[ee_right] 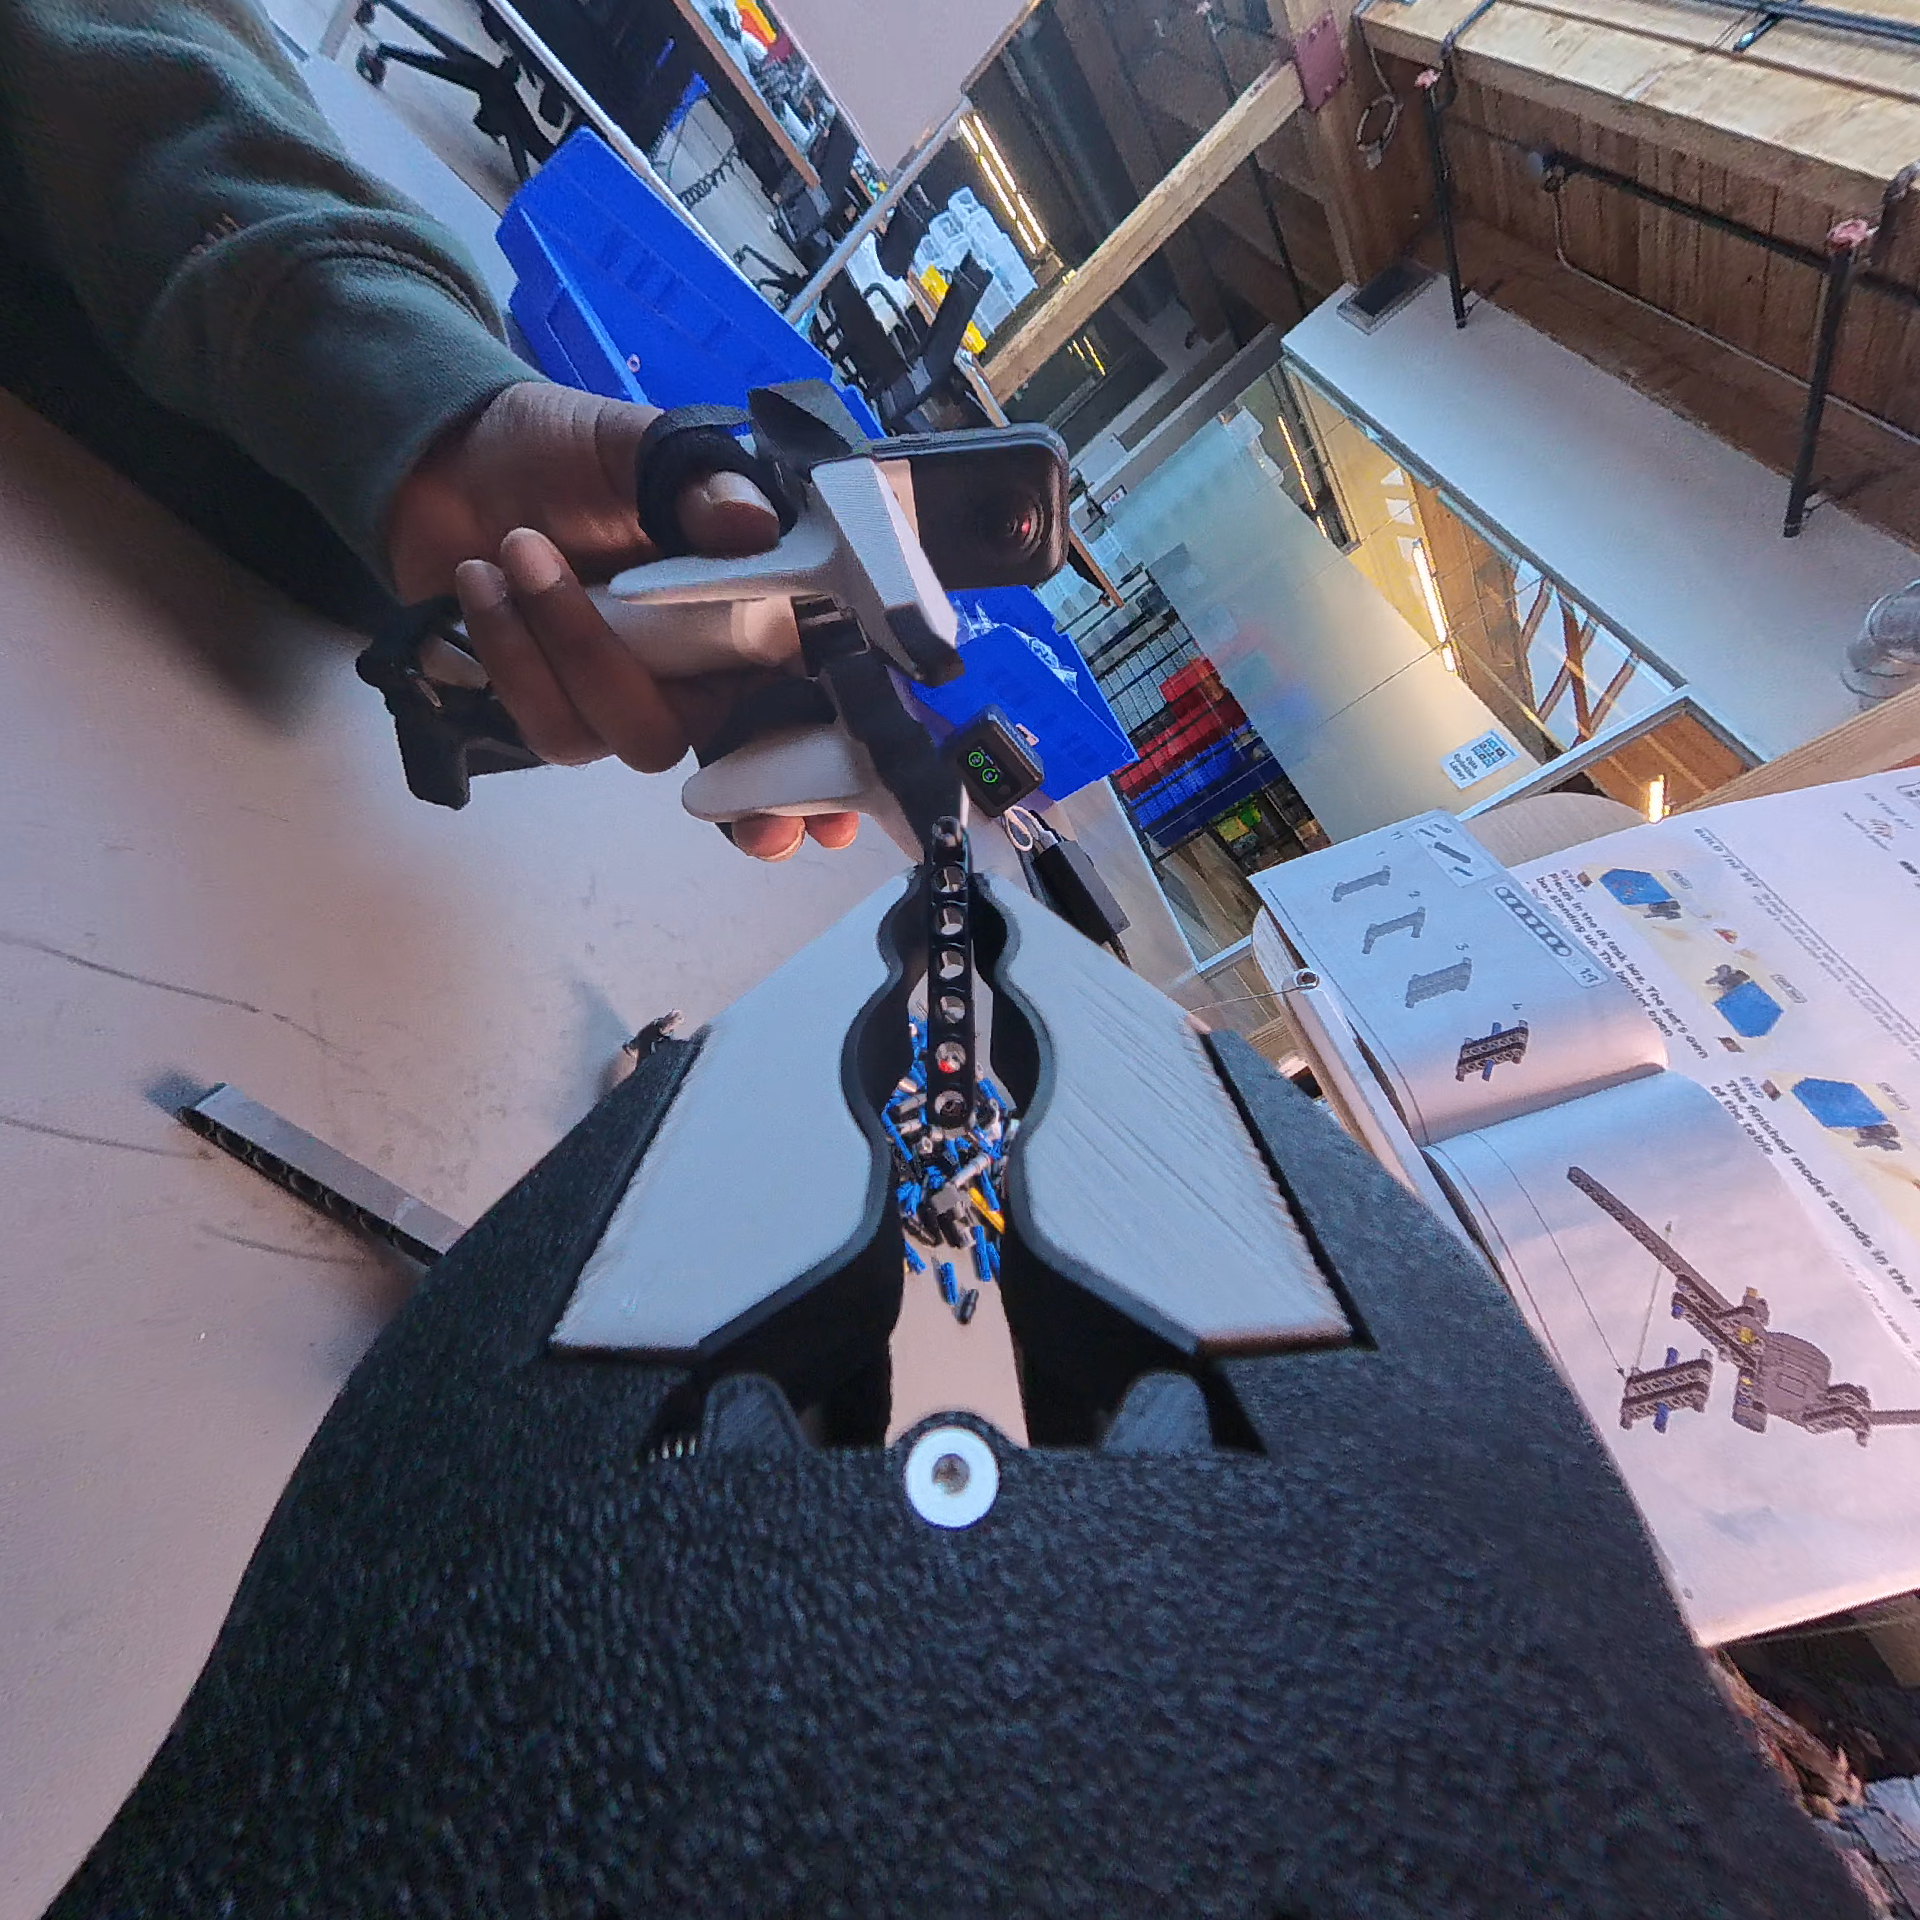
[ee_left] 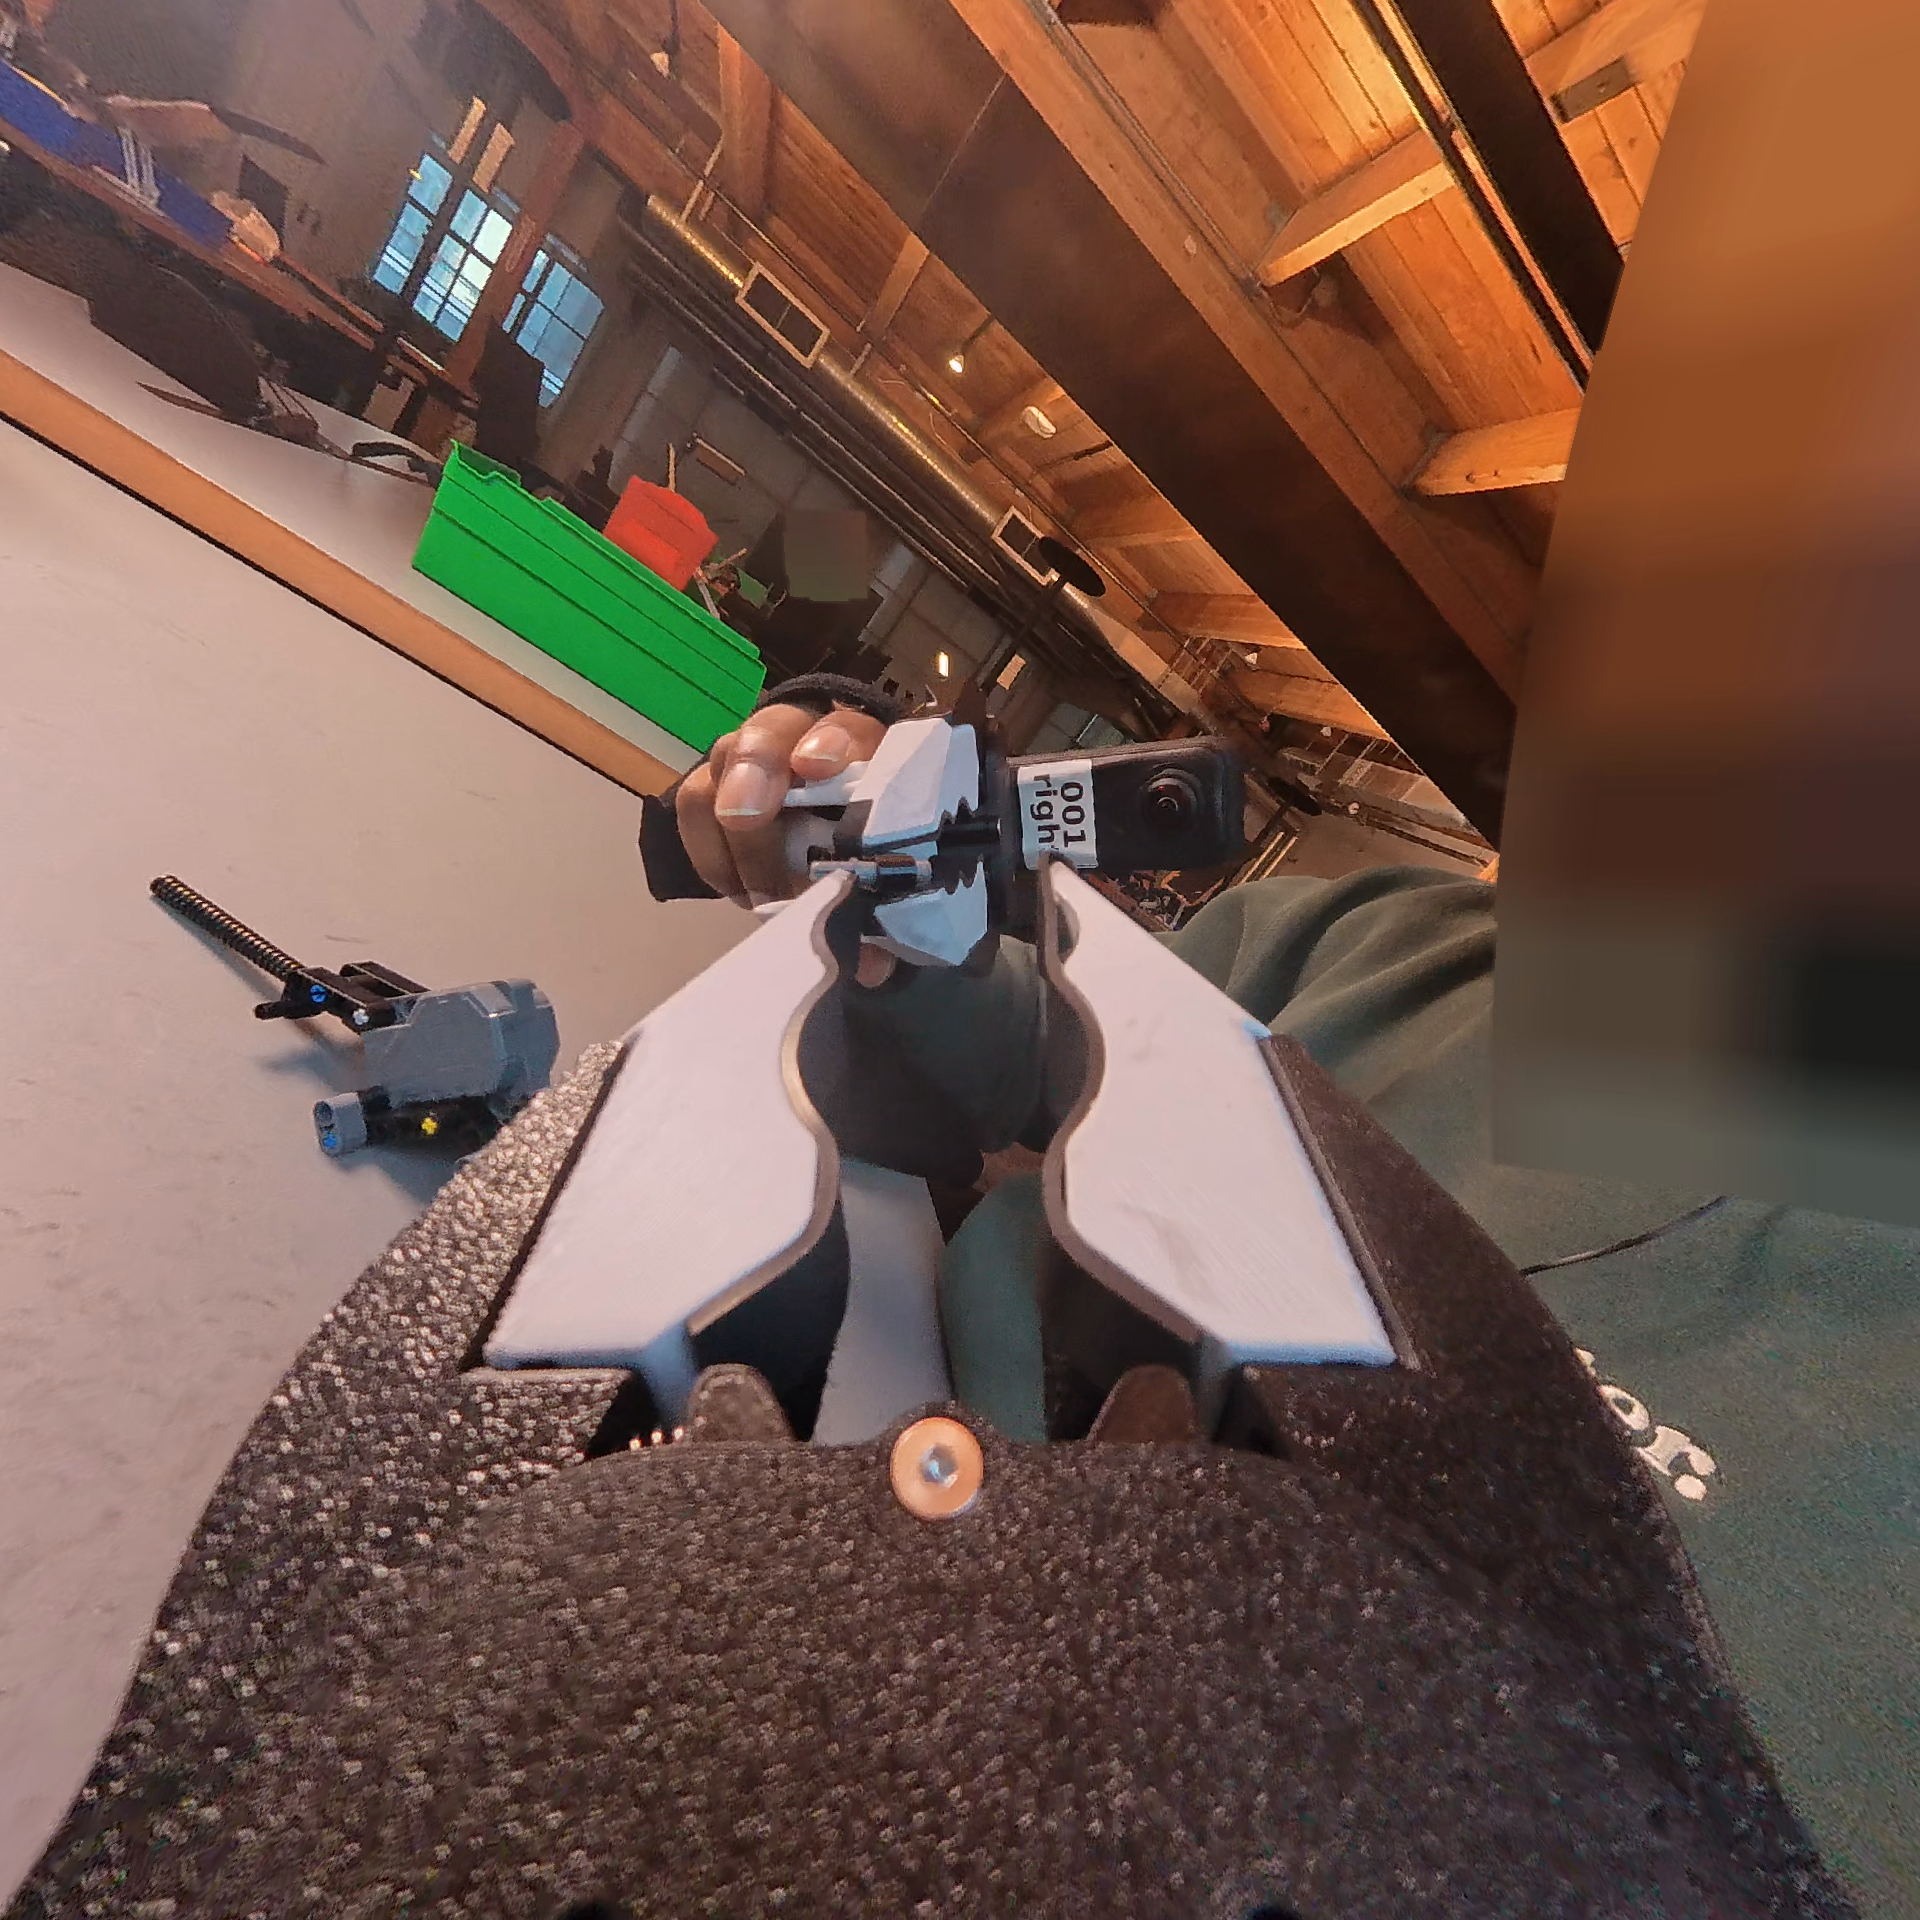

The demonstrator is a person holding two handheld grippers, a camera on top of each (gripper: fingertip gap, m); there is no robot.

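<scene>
The right hand-held gripper (ee_right: 951, 904) is clenched on a black beam with holes (ee_right: 951, 997), lifted above the worktop (ee_right: 312, 883). The left hand-held gripper (ee_left: 945, 883) has its fingers spread apart and holds nothing, its tips close to the beam's end. A grey motor assembly (ee_left: 447, 1039) lies on the worktop, away from both grippers.

Warm indoor light, fisheye-warped edges

A pale table (ee_left: 187, 790) with a wood-coloured edge carries a grey motor assembly (ee_left: 436, 1049) with a black toothed rod. Beyond that assembly, on the next tabletop, stands a green bin (ee_left: 582, 613). Elsewhere lie a grey beam (ee_right: 312, 1174), loose small parts (ee_right: 945, 1174), and an open instruction booklet (ee_right: 1662, 1195).
</scene>
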